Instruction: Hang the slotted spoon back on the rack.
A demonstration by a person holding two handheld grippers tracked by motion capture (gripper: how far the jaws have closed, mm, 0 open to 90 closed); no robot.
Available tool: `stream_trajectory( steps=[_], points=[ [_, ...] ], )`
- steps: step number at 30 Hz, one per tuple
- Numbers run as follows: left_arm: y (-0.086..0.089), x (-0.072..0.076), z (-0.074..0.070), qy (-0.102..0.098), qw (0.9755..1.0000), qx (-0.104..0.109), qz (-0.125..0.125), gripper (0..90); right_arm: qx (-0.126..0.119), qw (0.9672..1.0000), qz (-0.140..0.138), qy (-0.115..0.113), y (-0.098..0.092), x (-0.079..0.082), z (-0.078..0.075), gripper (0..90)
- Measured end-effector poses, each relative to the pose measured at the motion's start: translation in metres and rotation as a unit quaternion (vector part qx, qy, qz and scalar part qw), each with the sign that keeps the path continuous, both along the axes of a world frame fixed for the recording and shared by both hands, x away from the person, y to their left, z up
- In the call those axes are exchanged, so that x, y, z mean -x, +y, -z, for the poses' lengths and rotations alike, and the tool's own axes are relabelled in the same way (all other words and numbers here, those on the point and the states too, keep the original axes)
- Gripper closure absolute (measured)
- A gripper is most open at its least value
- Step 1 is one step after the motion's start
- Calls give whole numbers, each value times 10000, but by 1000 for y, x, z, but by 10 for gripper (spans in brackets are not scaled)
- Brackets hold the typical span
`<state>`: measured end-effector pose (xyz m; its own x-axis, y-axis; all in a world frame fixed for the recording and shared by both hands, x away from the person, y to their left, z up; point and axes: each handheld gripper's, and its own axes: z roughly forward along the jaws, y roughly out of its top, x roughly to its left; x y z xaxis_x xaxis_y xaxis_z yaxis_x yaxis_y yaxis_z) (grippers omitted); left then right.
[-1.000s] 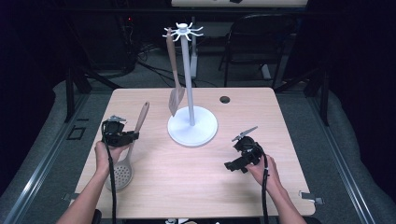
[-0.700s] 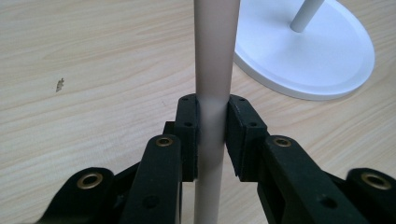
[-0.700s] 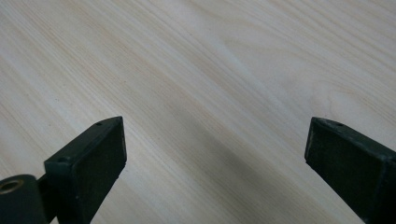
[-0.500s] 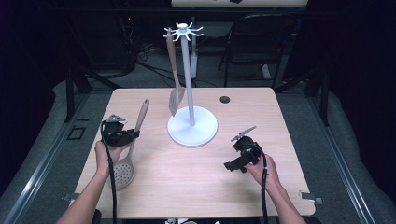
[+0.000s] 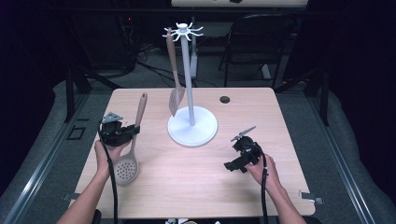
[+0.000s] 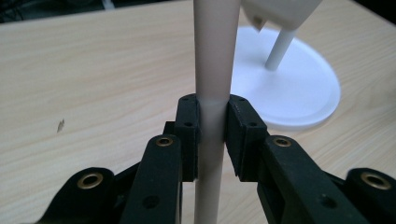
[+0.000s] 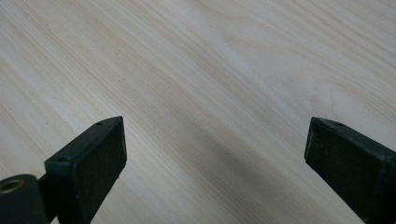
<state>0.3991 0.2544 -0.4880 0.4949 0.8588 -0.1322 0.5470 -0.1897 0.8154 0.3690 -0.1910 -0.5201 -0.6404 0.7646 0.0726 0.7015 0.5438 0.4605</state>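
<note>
1. The left tool (image 5: 122, 132) sits at the left side of the counter (image 5: 187, 177), held from below by the person's left hand (image 5: 106, 150).
2. Its jaws are clamped on the handle of a beige slotted spoon (image 5: 130, 149); in the left gripper view the two black pads (image 6: 189, 126) press the handle (image 6: 215, 70) from both sides, just where the handle narrows.
3. The spoon lies lengthwise, its perforated bowl near the person and its handle end pointing toward the far side of the counter, just left of the white stand (image 5: 192, 126).
4. The stand's round base rests near the middle of the counter; its pole rises to a crown of hooks, and a beige spatula (image 5: 173, 74) hangs from one of them, its blade just above the base's left edge.
5. The right tool (image 5: 236, 164) is at the right side of the counter, well apart from the stand, gripped by the right hand (image 5: 264, 169).
6. Its jaws stand wide apart with bare wood between them in the right gripper view, holding nothing.
7. A small dark round hole (image 5: 225, 99) shows in the counter beyond the stand.
</note>
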Motion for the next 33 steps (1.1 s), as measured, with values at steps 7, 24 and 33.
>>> stream_trajectory(
  steps=[7,24,33],
  points=[
    [-1,8,-14,-408,9991,33,-89,754,100,9999,-63,43,0,-1,-1,51],
    [-13,11,-44,-922,9957,63,-61,756,40,10000,-37,73,-1,-1,1,52],
    [-24,5,-61,-1094,9939,136,13,756,195,9998,-58,71,-5,-3,0,51]
  ],
)
